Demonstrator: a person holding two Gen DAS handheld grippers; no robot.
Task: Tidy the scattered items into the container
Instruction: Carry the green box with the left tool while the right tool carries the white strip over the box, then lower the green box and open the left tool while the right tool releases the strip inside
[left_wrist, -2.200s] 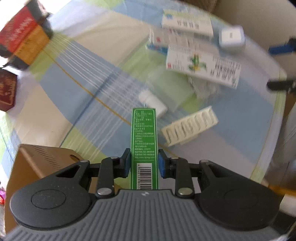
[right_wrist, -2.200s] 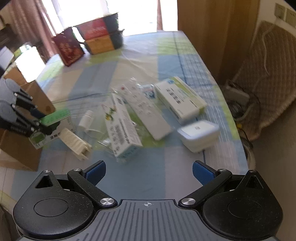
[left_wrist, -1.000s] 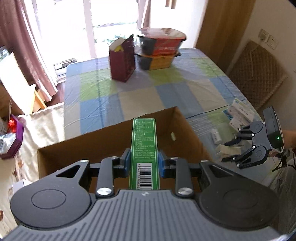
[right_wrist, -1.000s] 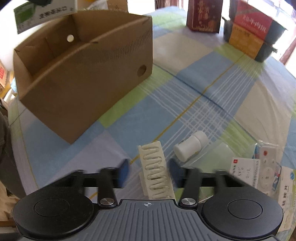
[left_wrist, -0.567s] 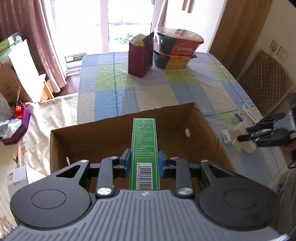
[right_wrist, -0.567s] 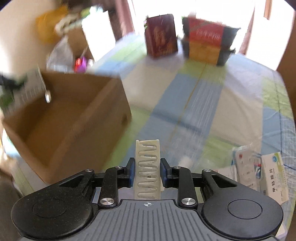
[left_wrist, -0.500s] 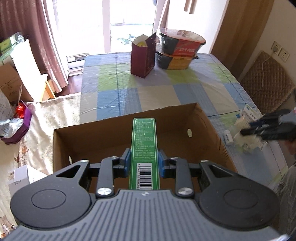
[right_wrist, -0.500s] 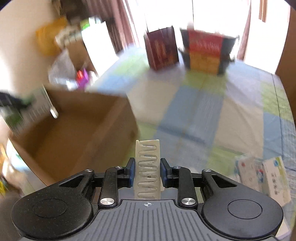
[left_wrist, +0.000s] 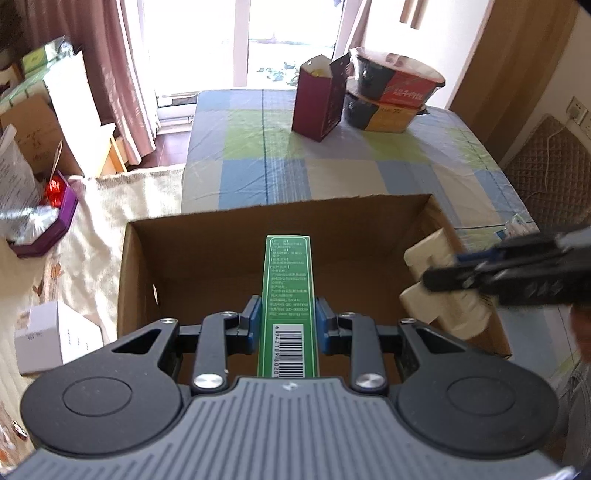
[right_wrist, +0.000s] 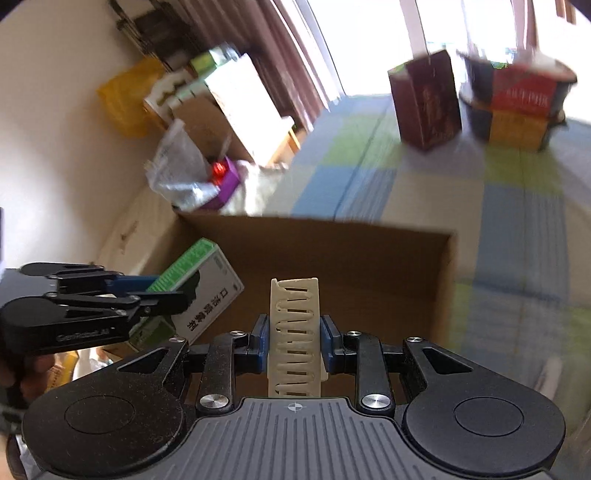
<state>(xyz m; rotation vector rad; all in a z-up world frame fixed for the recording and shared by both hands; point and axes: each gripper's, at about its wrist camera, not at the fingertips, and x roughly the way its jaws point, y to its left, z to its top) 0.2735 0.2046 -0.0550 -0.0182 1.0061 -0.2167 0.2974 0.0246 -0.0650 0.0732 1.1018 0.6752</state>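
Observation:
My left gripper (left_wrist: 287, 320) is shut on a long green box (left_wrist: 288, 291) with a barcode, held over the open cardboard box (left_wrist: 280, 221). My right gripper (right_wrist: 294, 341) is shut on a cream ribbed vial strip (right_wrist: 294, 328), also over the cardboard box (right_wrist: 369, 243). In the left wrist view the right gripper (left_wrist: 443, 275) comes in blurred from the right, with the cream strip (left_wrist: 436, 284) above the box's right wall. In the right wrist view the left gripper (right_wrist: 155, 291) holds the green box (right_wrist: 203, 284) at the left.
On the checked tablecloth (left_wrist: 332, 166) beyond the box stand a dark red carton (left_wrist: 317, 99) and stacked noodle bowls (left_wrist: 391, 96). A few medicine boxes (left_wrist: 517, 225) lie at the table's right. Cartons, bags and a purple tray (left_wrist: 44, 229) crowd the floor at the left.
Both grippers have moved from the scattered items to above the cardboard box. The right gripper closed on the cream strip about a second ago and has carried it over the box's right wall.

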